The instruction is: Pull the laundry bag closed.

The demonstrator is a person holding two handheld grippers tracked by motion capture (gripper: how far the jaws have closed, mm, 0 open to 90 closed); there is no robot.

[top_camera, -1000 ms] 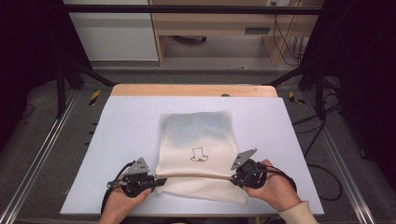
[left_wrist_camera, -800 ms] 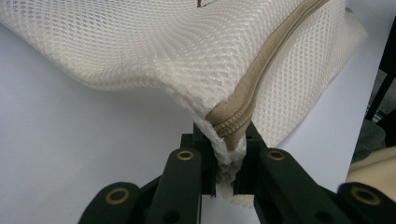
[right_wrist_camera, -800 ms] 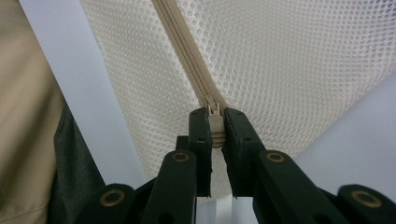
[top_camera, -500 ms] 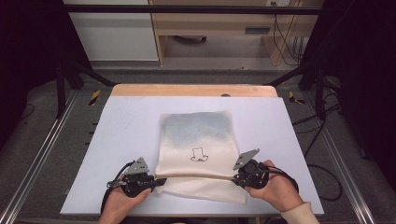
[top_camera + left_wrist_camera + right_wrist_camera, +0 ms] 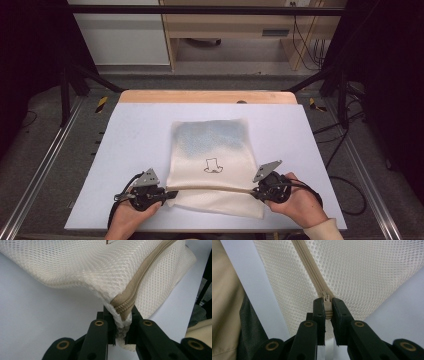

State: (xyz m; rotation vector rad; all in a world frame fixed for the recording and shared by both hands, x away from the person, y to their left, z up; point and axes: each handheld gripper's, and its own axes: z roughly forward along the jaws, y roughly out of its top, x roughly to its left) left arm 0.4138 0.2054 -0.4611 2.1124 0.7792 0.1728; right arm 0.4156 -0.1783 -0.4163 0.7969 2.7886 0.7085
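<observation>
A cream mesh bag [image 5: 210, 140] lies flat in the middle of the white table [image 5: 125, 150], with a small black drawing [image 5: 213, 165] on it. Its tan zipper [image 5: 212, 188] runs across the near end, lifted slightly between both hands. My left gripper [image 5: 170, 192] is shut on the bag's left corner at the zipper's end [image 5: 122, 307], the mesh [image 5: 82, 267] bunching above the jaws. My right gripper [image 5: 254, 190] is shut on the zipper pull [image 5: 327, 300], and the closed zipper [image 5: 308, 262] stretches away from it over the mesh [image 5: 367, 270].
The table's far edge is a wooden strip [image 5: 207, 96]. Metal rails [image 5: 45, 165] run along both sides on the floor. A cabinet and a desk frame [image 5: 225, 30] stand beyond the table. A beige sleeve [image 5: 224, 302] is at the left of the right gripper view.
</observation>
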